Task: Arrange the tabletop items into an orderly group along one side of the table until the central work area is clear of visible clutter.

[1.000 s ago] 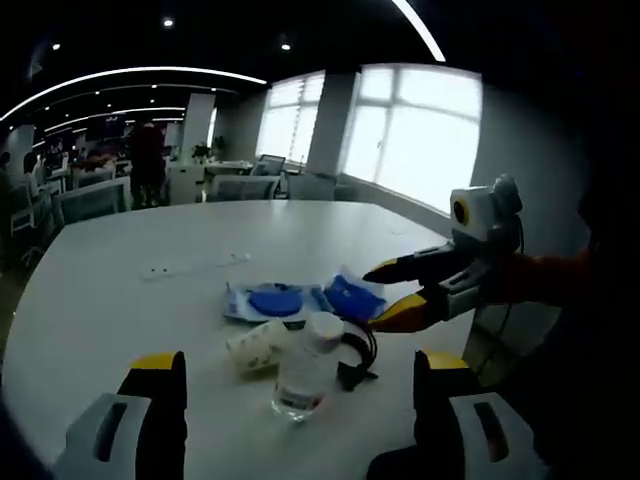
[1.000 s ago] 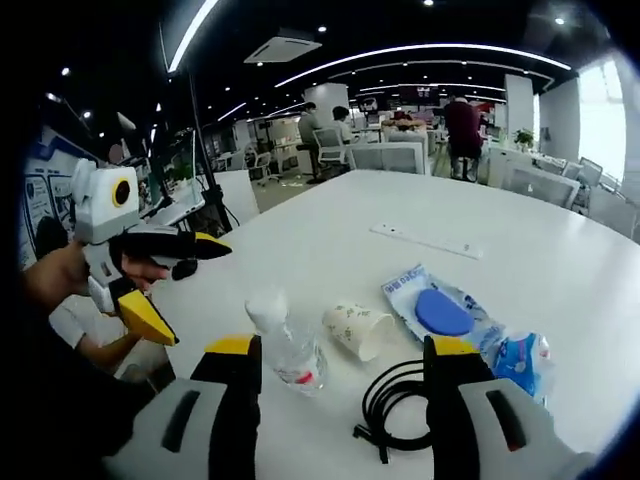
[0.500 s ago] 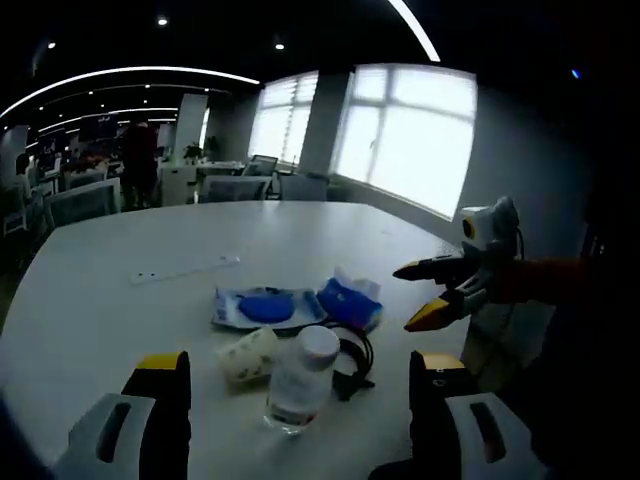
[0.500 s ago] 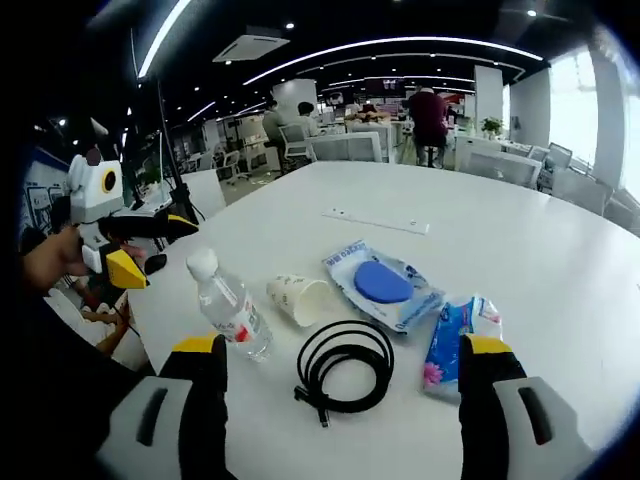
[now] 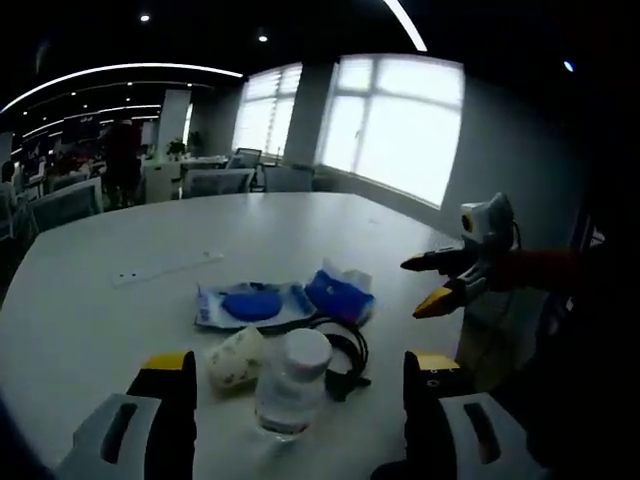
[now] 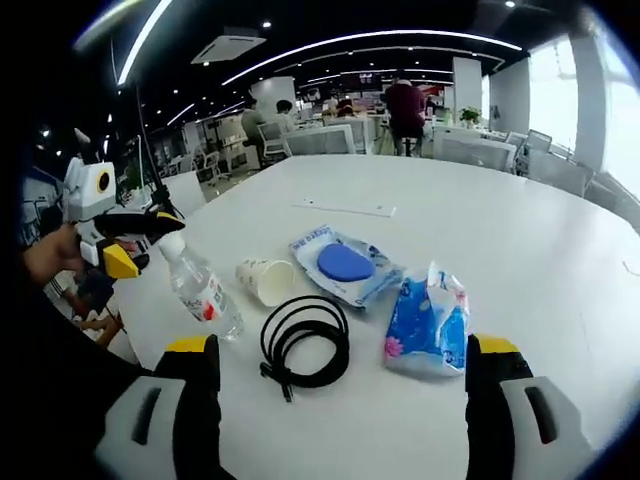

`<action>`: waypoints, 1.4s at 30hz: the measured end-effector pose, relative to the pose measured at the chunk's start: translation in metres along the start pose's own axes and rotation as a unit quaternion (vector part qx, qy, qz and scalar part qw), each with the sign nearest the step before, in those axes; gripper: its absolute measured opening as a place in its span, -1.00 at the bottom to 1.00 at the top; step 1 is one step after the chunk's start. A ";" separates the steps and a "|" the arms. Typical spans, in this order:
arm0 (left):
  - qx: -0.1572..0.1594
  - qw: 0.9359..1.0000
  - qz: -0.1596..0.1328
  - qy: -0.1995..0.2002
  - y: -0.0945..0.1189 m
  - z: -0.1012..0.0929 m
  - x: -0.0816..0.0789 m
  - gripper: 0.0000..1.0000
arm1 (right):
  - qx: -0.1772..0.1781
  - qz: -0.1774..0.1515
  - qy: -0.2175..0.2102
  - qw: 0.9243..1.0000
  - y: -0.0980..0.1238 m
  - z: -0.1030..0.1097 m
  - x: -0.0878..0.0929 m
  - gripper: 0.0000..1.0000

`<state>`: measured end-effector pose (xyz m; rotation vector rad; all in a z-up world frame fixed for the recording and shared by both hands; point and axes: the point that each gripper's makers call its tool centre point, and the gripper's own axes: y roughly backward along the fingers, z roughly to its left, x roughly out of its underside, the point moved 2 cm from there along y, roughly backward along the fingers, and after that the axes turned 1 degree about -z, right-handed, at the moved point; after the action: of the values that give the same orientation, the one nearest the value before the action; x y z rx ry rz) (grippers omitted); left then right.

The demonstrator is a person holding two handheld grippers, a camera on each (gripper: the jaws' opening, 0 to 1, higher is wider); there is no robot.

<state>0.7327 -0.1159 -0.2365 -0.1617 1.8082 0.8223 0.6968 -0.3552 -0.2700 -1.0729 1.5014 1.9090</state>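
Both grippers hang over the near edge of the white bench (image 6: 560,260), neither touching anything. Left gripper (image 5: 297,400): fingers spread wide, nothing between them but air; the water bottle (image 5: 288,385) stands upright at lower centre of the left gripper view, framed by the gap yet well clear of either finger. Right gripper (image 6: 340,385): fingers likewise wide apart and empty, low in the right gripper view.

Clutter sits in one loose cluster at mid-frame of the right gripper view:
- bottle at left, upright, label facing the camera
- paper cup (image 6: 266,281) tipped on its side, mouth toward the lens, just beside the bottle
- black coiled cable (image 6: 305,342) lying flat, below the cup in frame
- flat wipes pack with blue lid (image 6: 343,265) above the cable in frame
- blue tissue packet (image 6: 427,321) to the right, near the wipes pack, apart from the cable

A long white strip (image 6: 343,208) lies alone farther up the frame, well apart from the rest.

Judgement: sorting not yet begun; items lie scattered and uneven. The wide-open fingers and the left gripper's line on the bottle suggest an approach to pick it first. Being tall and upright, it could tip if clipped off-centre.
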 end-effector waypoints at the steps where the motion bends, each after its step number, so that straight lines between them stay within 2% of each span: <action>1: 0.001 1.000 0.000 -0.003 -0.001 0.000 0.000 0.60 | 0.002 0.001 -0.001 1.000 0.000 -0.001 0.001 0.99; 3: 0.001 1.000 -0.003 -0.008 -0.003 -0.001 -0.001 0.55 | 0.009 0.001 -0.006 1.000 0.001 -0.004 0.003 0.99; 10: 0.001 1.000 -0.023 -0.013 -0.011 -0.005 -0.005 0.16 | 0.020 0.002 -0.024 1.000 0.002 -0.005 0.008 0.95; 13: 0.011 0.999 -0.021 -0.030 -0.016 -0.009 -0.004 -0.10 | 0.021 0.004 -0.031 0.999 0.001 -0.007 0.013 0.94; 17: 0.013 0.999 -0.025 -0.045 -0.019 -0.012 -0.005 -0.26 | 0.024 0.011 -0.033 0.999 0.002 -0.009 0.020 0.93; 22: 0.014 0.998 -0.017 -0.066 -0.024 -0.011 -0.002 -0.38 | 0.027 0.013 -0.041 0.999 0.005 -0.013 0.026 0.92; 28: 0.009 0.996 -0.025 -0.085 -0.025 -0.007 -0.004 -0.54 | 0.029 0.018 -0.047 0.998 0.006 -0.013 0.031 0.90; 32: 0.016 0.995 -0.030 -0.090 -0.026 -0.007 -0.002 -0.53 | 0.029 0.023 -0.048 0.998 0.006 -0.011 0.035 0.89; 35: 0.023 0.992 -0.013 -0.122 -0.030 -0.009 0.006 -0.50 | 0.027 0.026 -0.050 0.998 0.006 -0.011 0.037 0.88; 36: 0.018 0.991 -0.016 -0.134 -0.030 -0.008 0.004 -0.53 | 0.027 0.027 -0.051 0.998 0.005 -0.011 0.038 0.88; 42: 0.026 0.991 -0.025 -0.129 -0.028 -0.007 0.002 -0.53 | 0.027 0.034 -0.052 0.998 0.004 -0.012 0.043 0.87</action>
<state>0.7404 -0.1407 -0.2496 -0.0620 1.5741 0.7247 0.6722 -0.3714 -0.3037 -0.8960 1.5399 1.9270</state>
